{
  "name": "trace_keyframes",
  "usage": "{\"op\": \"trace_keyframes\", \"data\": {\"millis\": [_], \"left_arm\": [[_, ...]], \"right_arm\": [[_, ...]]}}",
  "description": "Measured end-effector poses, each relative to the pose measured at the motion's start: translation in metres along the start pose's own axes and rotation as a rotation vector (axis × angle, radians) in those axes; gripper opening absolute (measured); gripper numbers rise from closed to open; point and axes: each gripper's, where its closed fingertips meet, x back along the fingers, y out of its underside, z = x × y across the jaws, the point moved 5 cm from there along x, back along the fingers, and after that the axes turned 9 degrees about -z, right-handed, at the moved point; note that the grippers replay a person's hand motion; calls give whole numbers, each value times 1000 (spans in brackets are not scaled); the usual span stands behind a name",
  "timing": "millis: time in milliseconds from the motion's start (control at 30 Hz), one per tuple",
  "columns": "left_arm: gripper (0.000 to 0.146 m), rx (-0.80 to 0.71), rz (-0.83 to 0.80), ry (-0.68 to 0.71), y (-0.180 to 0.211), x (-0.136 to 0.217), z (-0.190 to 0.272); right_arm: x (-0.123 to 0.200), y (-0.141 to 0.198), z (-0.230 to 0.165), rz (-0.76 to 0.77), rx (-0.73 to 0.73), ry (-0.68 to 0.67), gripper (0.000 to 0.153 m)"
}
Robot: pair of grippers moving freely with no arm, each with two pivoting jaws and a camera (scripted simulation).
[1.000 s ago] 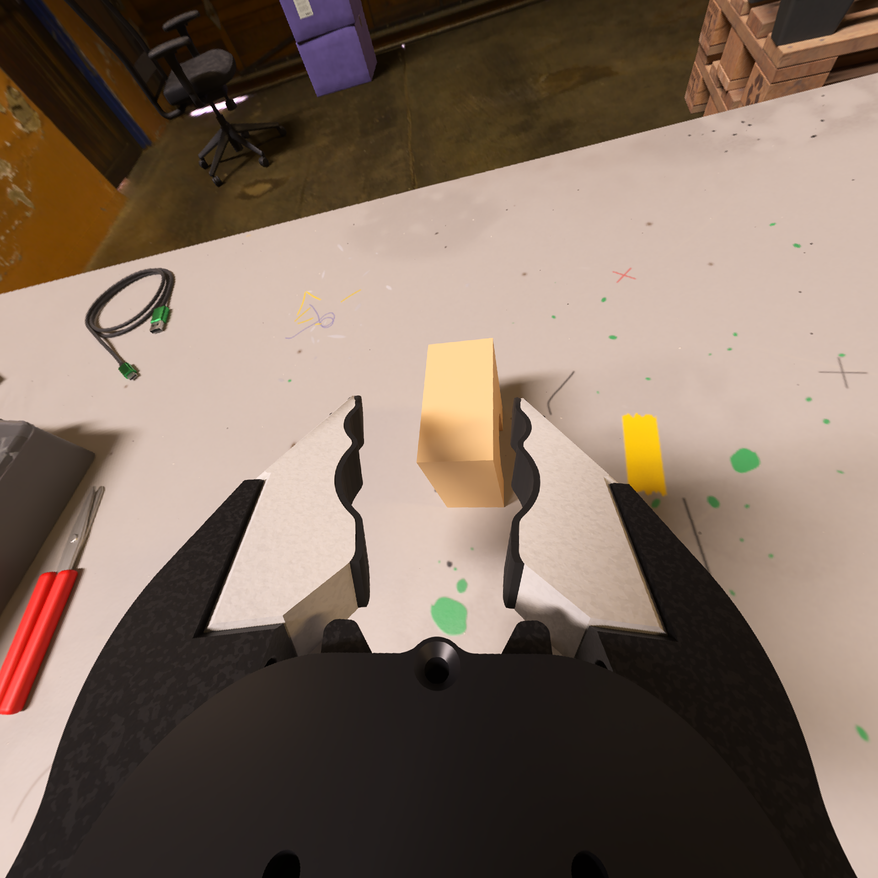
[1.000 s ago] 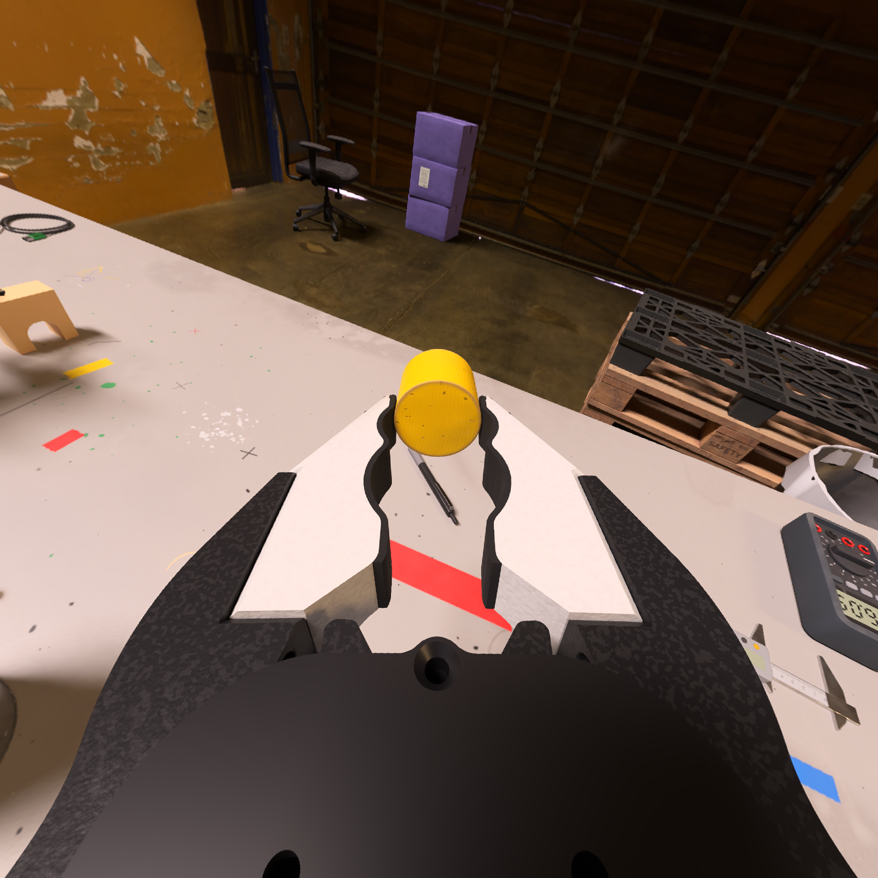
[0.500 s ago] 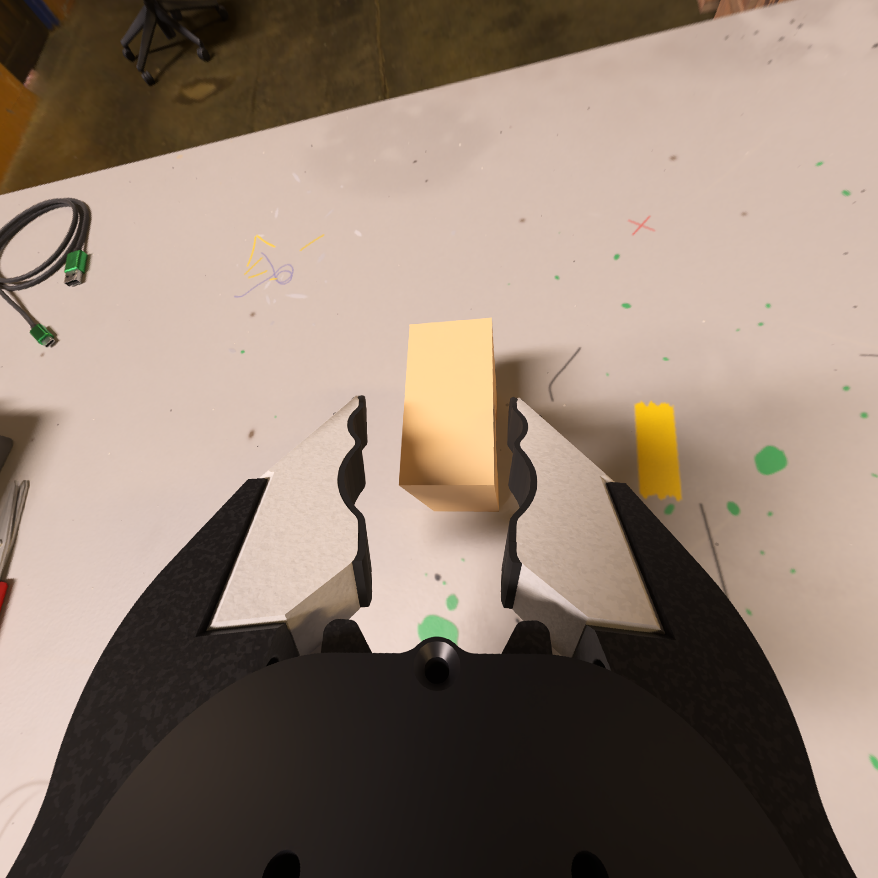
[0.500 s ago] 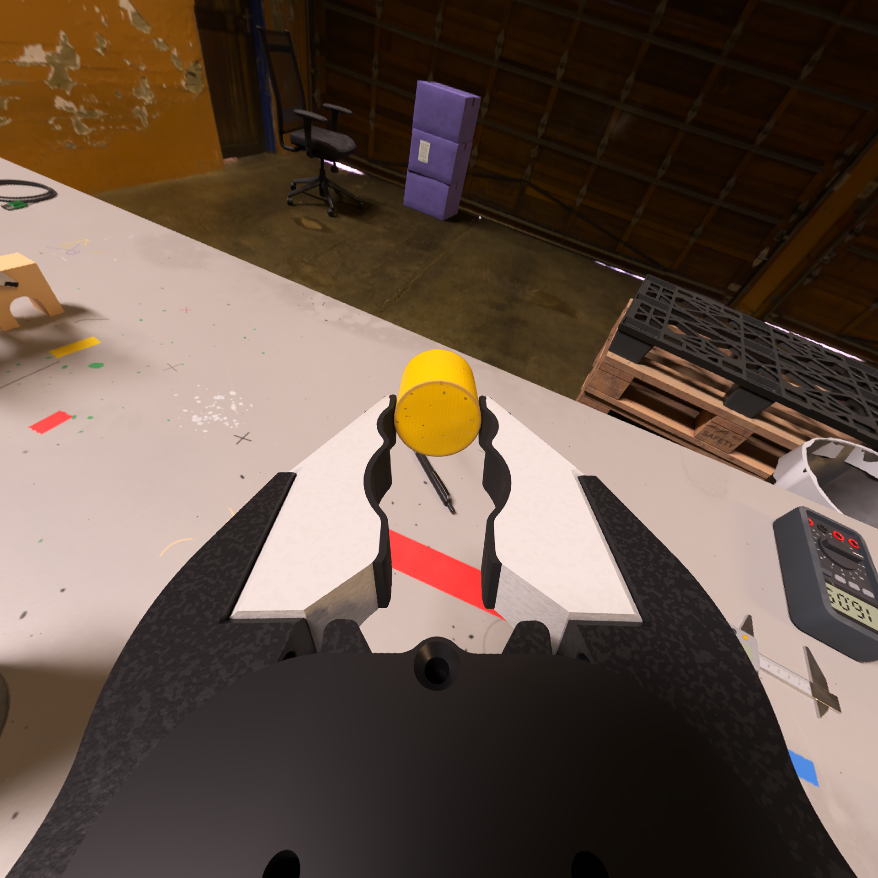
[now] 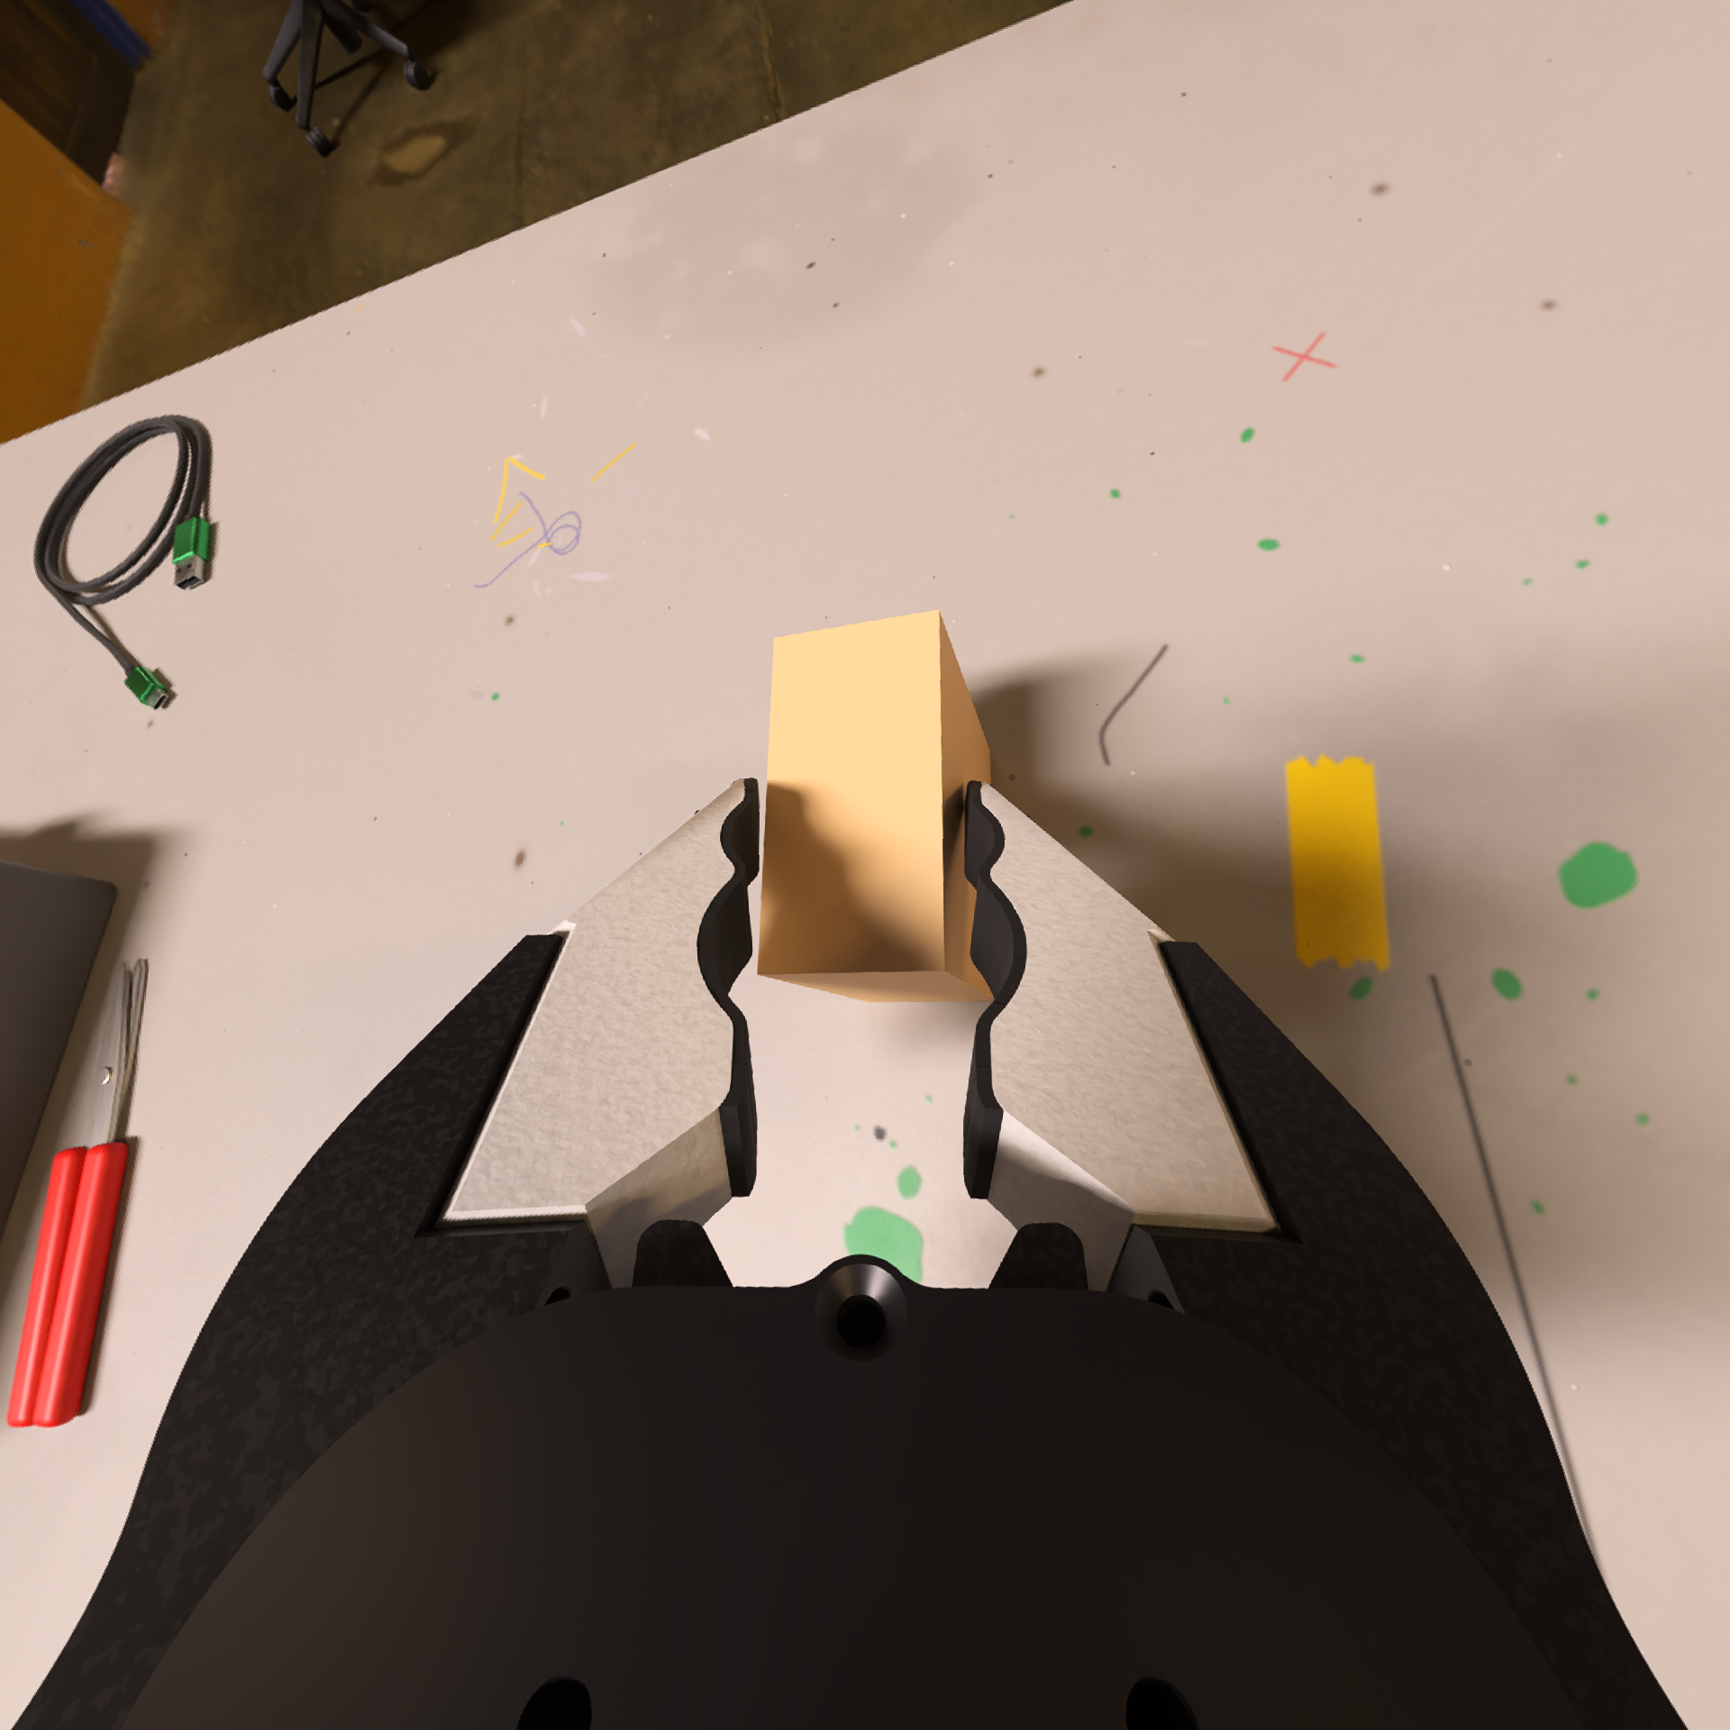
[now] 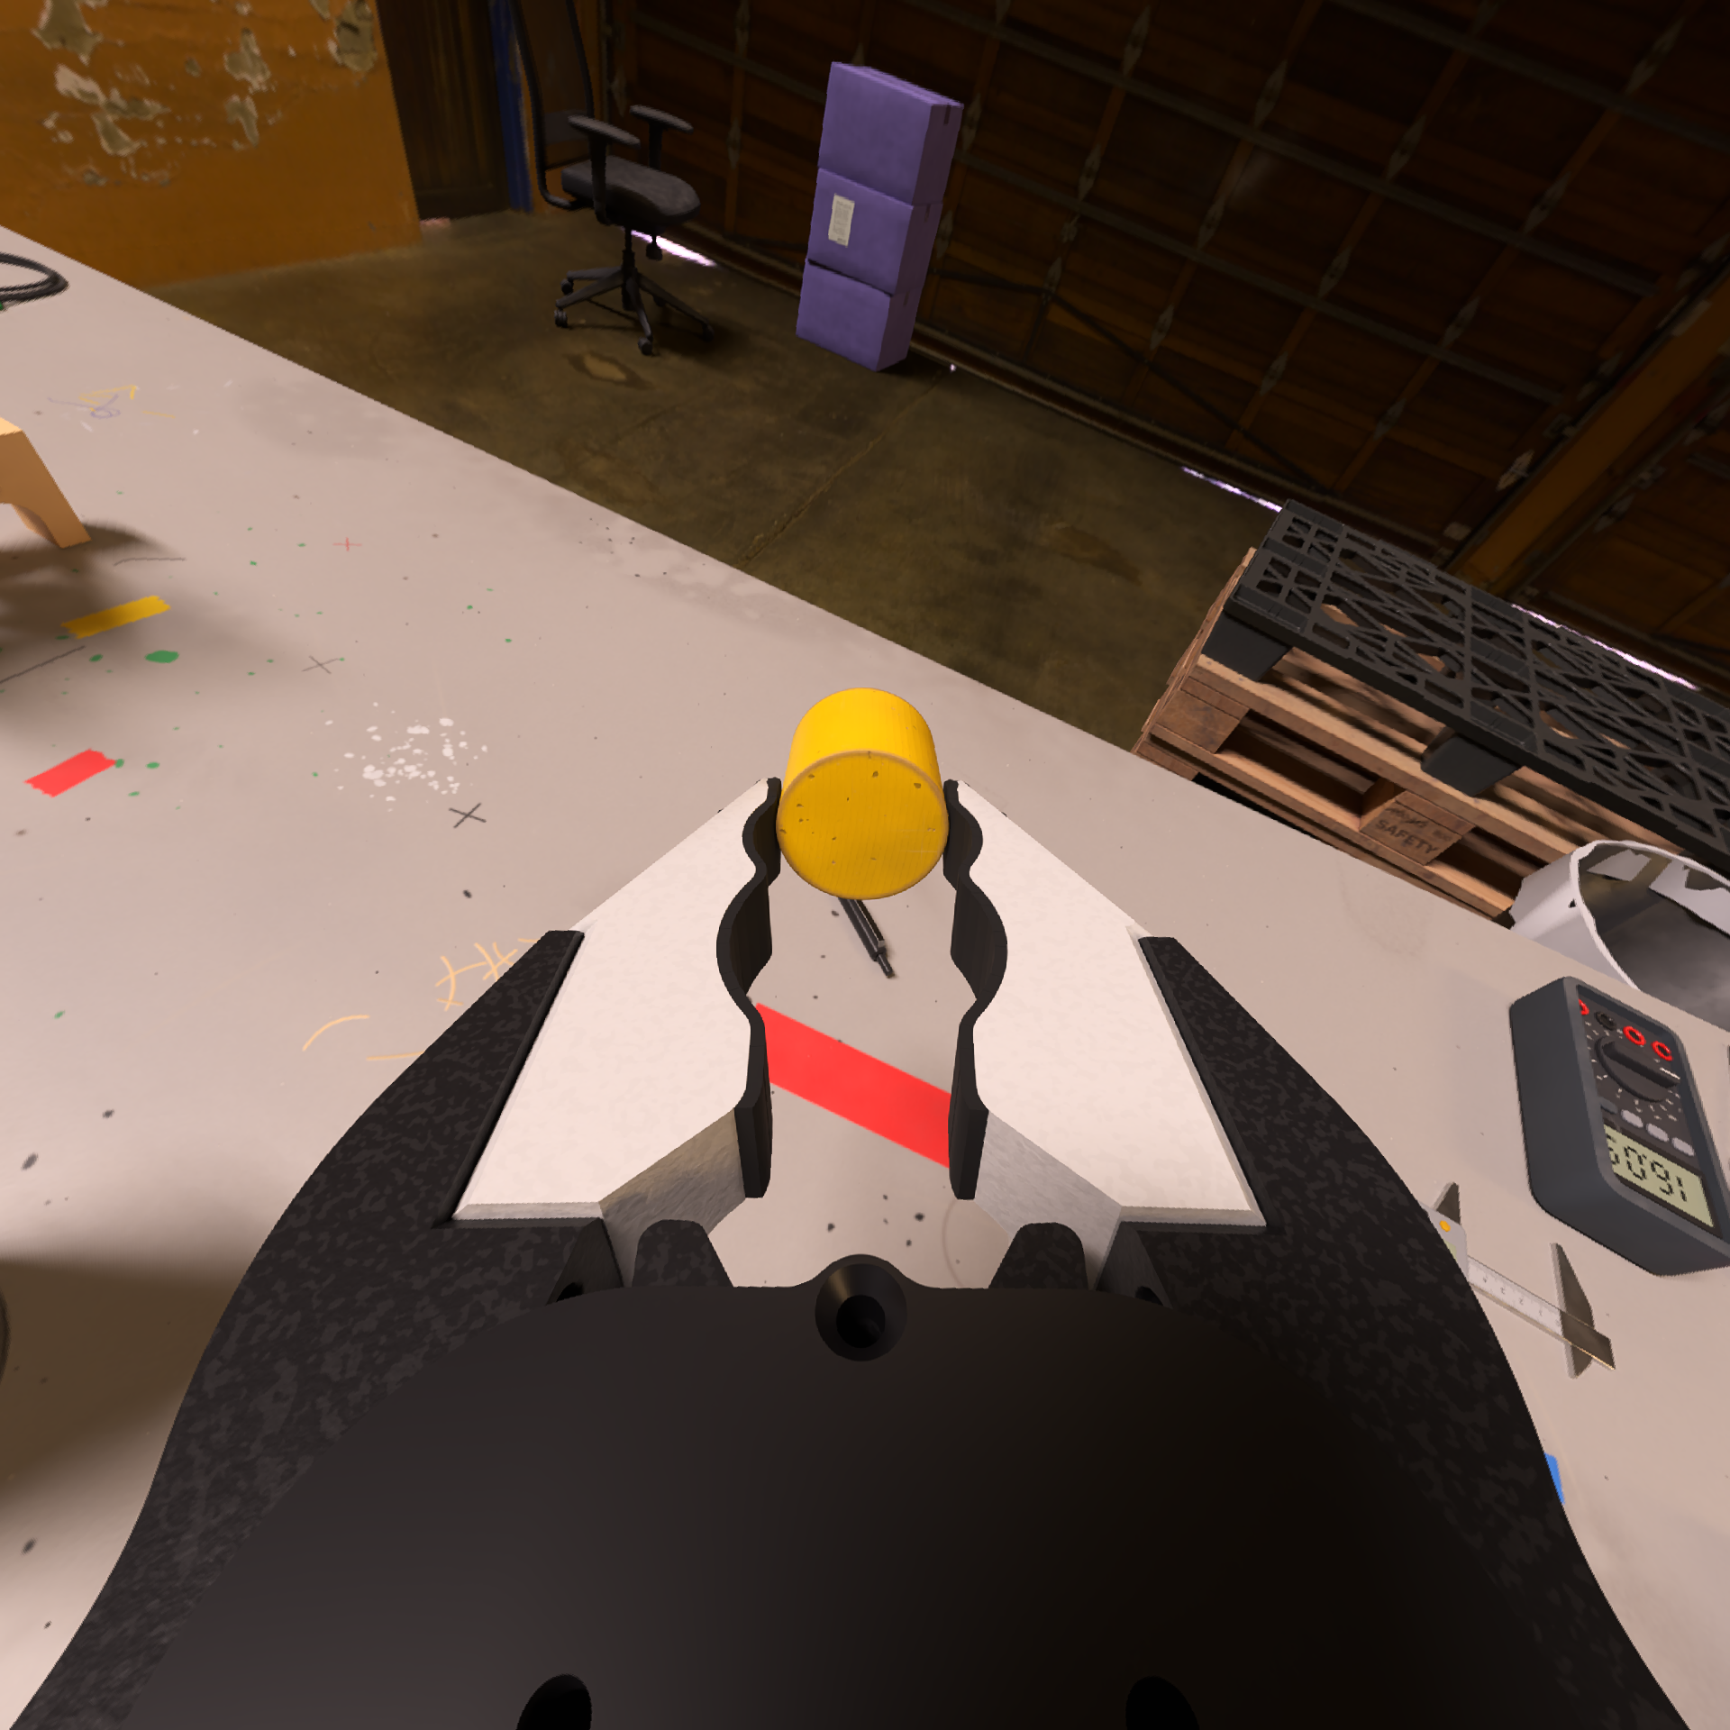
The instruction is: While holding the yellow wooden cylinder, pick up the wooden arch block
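The wooden arch block (image 5: 857, 749) is pale tan and stands on the white table (image 5: 936, 421), seen end-on in the left wrist view. My left gripper (image 5: 859, 796) has its jaws pressed against the block's two long sides, shut on it. One leg of the arch also shows at the far left edge of the right wrist view (image 6: 37, 487). My right gripper (image 6: 861, 814) is shut on the yellow wooden cylinder (image 6: 861, 805) at its fingertips and holds it above the table, flat end toward the camera.
A coiled grey cable (image 5: 131, 543), red-handled scissors (image 5: 65, 1273) and a dark flat object (image 5: 37, 983) lie left of the block; yellow tape (image 5: 1334, 861) lies right. Under the right gripper are a pen (image 6: 866, 936) and red tape (image 6: 852, 1086); a multimeter (image 6: 1629, 1123) lies right.
My left gripper has come down over the arch block and its jaws have closed from a wide gap onto the block's sides. My right gripper has drifted slightly, still holding the cylinder.
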Motion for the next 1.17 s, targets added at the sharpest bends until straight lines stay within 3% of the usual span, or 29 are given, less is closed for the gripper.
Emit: {"op": "trace_keyframes", "data": {"millis": [267, 433, 600, 800, 1167], "left_arm": [[43, -10, 77, -25, 7, 34, -3], [43, -12, 219, -117, 3, 97, -16], [43, -24, 355, -119, -12, 167, -9], [42, -141, 523, 57, -38, 221, 43], [41, -364, 651, 726, -92, 243, 175]], "right_arm": [[-18, 7, 3, -128, -26, 51, 34], [-27, -6, 9, -135, -137, 318, 34], [-27, -23, -1, -75, -81, 442, 34], [-29, -32, -16, -62, -31, 440, 34], [-41, -34, -25, -121, 39, 478, 34]]}}
